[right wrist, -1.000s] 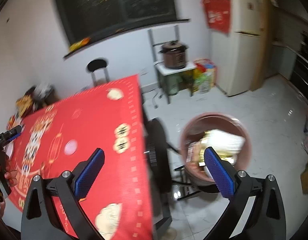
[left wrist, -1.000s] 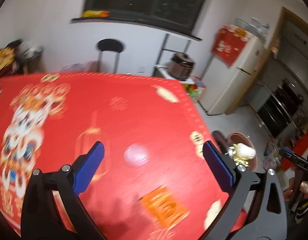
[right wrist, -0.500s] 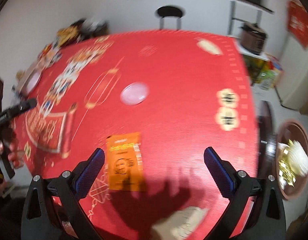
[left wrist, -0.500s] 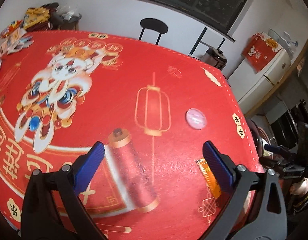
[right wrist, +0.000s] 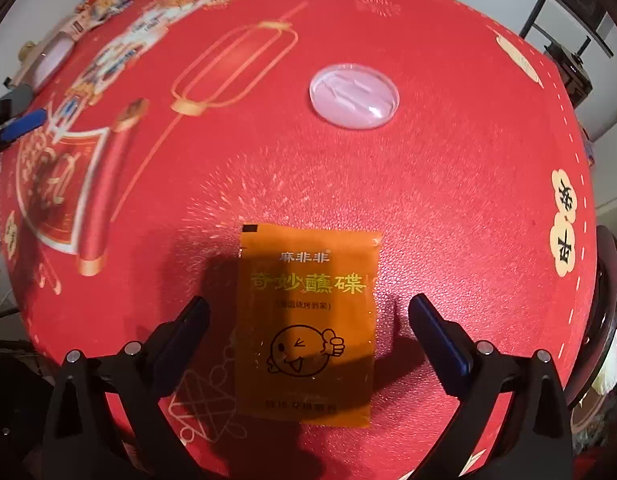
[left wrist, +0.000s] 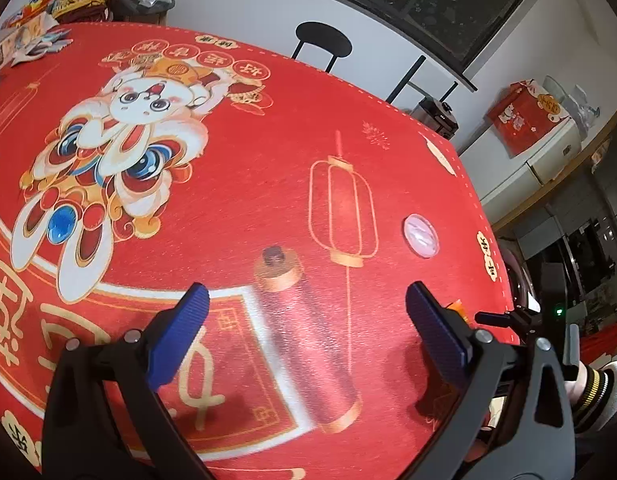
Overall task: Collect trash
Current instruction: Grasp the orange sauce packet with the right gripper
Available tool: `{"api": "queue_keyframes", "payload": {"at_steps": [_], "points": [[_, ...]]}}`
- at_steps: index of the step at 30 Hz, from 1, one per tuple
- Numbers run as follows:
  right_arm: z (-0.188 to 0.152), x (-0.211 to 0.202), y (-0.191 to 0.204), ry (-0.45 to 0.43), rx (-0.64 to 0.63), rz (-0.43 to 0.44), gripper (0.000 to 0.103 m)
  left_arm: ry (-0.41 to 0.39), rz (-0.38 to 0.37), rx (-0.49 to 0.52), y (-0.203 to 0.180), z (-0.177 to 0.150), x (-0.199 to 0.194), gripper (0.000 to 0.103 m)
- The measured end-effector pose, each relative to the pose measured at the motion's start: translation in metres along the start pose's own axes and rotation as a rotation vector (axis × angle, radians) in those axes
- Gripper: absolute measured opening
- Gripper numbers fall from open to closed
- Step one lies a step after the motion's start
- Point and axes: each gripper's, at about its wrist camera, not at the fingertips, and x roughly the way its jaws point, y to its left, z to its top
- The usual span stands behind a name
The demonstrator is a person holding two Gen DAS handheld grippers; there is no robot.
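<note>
An orange sauce packet (right wrist: 306, 328) with a smiley face lies flat on the red tablecloth (right wrist: 448, 200). My right gripper (right wrist: 308, 312) is open, low over the cloth, with the packet between its two fingers. A clear round plastic lid (right wrist: 354, 94) lies farther out on the cloth; it also shows in the left wrist view (left wrist: 421, 236). My left gripper (left wrist: 306, 312) is open and empty above the printed scroll. An orange corner of the packet (left wrist: 455, 305) peeks out behind its right finger.
The table's right edge drops to a dark chair (right wrist: 612, 300) and a brown trash bin (right wrist: 596, 408) on the floor. Snack bags and papers (left wrist: 40, 28) crowd the far left of the table. A black stool (left wrist: 323, 38) stands behind the table.
My right gripper swung from the trash bin back over the table and came down around the orange packet. My left gripper pulled back and turned left, away from the lid.
</note>
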Motion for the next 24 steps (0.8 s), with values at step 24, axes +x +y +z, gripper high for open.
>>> {"api": "queue_keyframes", "payload": {"at_steps": [24], "points": [[-0.014,-0.002,-0.012,-0.018,0.090,-0.045,0.070,0.075,-0.068,0.055,-0.007,0.012,0.035,0.097]]}}
